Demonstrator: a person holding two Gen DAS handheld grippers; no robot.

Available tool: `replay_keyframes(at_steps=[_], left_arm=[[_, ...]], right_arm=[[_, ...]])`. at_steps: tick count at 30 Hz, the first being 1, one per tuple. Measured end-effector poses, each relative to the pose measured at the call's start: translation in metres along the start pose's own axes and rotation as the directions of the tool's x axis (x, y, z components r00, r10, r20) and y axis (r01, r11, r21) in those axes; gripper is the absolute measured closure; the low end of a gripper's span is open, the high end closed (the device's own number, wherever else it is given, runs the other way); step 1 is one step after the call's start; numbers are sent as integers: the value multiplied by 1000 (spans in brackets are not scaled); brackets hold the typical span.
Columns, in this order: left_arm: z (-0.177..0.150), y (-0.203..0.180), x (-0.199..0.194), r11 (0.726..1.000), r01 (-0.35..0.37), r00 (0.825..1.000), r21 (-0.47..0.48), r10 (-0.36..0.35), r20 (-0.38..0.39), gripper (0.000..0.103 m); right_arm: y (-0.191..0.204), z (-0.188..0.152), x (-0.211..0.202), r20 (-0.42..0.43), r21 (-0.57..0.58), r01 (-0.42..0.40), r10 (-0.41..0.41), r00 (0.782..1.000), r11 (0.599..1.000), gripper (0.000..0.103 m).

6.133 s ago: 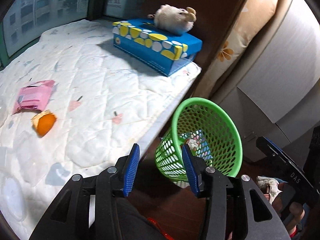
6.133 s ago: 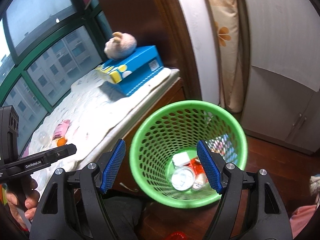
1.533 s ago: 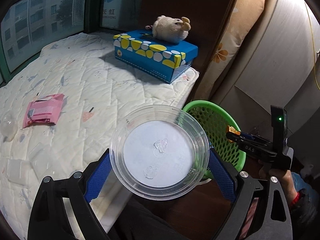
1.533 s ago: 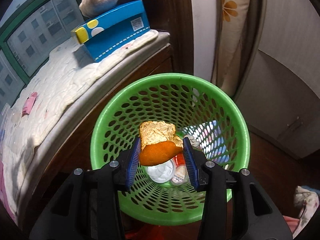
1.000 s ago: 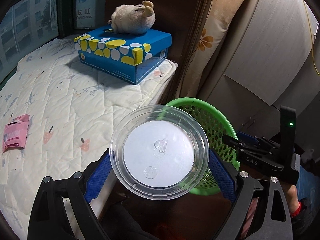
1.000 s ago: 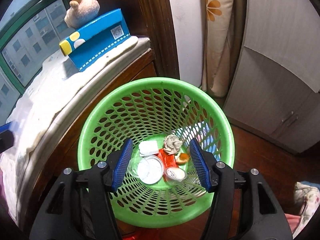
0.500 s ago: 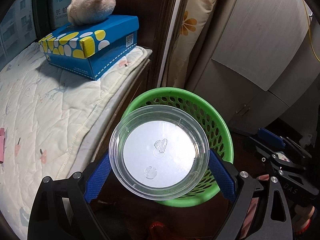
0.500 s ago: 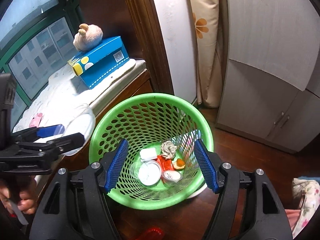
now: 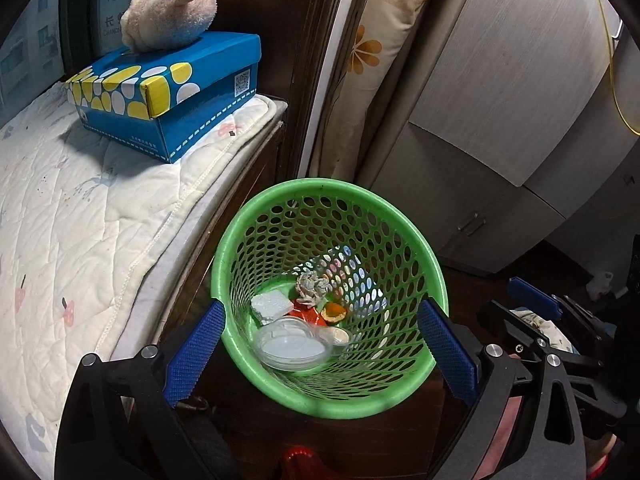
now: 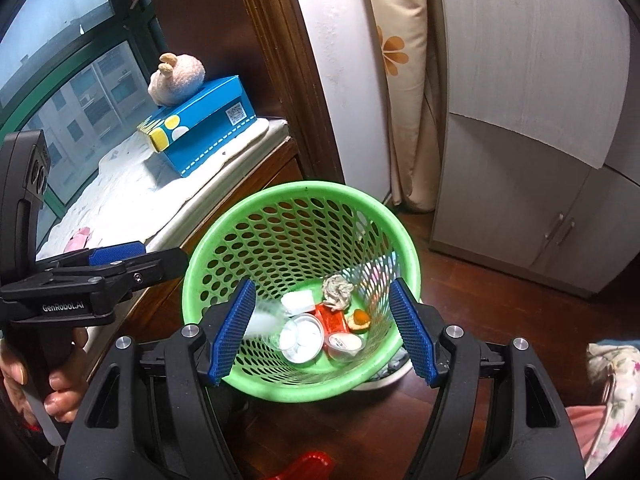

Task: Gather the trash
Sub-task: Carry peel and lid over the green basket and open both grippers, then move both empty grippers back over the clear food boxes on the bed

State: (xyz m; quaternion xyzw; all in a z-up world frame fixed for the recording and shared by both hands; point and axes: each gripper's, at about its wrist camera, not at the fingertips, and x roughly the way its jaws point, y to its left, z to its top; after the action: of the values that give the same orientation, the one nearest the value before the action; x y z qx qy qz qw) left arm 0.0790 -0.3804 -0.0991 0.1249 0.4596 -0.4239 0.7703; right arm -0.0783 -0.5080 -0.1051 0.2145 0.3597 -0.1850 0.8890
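Clear plastic lid, clamped in the left gripper half a second ago, now lies in the green basket.
Left wrist view: the fingers stand wide apart, empty, either side of the basket's near rim. Inside the basket: one clear lid, one white foam block, one crumpled paper ball, one orange peel, one red wrapper.
Right wrist view: the right gripper hovers over the basket, fingers spread and empty; one blue tissue box carrying one plush toy sits on the bed left of the basket.
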Motion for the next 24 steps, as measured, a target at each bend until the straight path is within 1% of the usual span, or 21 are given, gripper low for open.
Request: replay_keyframes(at_steps=[4,8,11,14,16,20,24], left_arm=[[-3,3,-11,1000,-21,1000,7,21,18,10],[-10,14,-31,998,-63,997,0,63,52,10],[-17,30,-48,995,-92,993,-30,94,73,10],[-24,47,-65,989,-134,986,-64,140,95,10],[-29,60,-74,985,-145,983,-94,154,96,10],[-41,88,-93,968,-191,972,-161,209,104,10],[-54,119,-113,942,-253,953,-222,282,109,10]], right_arm=[[7,0,-2,1,-15,-16,16,1000,1000,34],[19,0,-3,0,-39,-37,37,999,999,34],[32,1,-2,-4,-59,-60,60,998,996,34],[47,2,0,-10,-87,-80,80,997,993,34],[58,2,1,-16,-102,-99,98,995,990,33],[83,2,3,-26,-141,-133,130,991,981,32],[108,3,6,-37,-181,-163,159,987,970,31]])
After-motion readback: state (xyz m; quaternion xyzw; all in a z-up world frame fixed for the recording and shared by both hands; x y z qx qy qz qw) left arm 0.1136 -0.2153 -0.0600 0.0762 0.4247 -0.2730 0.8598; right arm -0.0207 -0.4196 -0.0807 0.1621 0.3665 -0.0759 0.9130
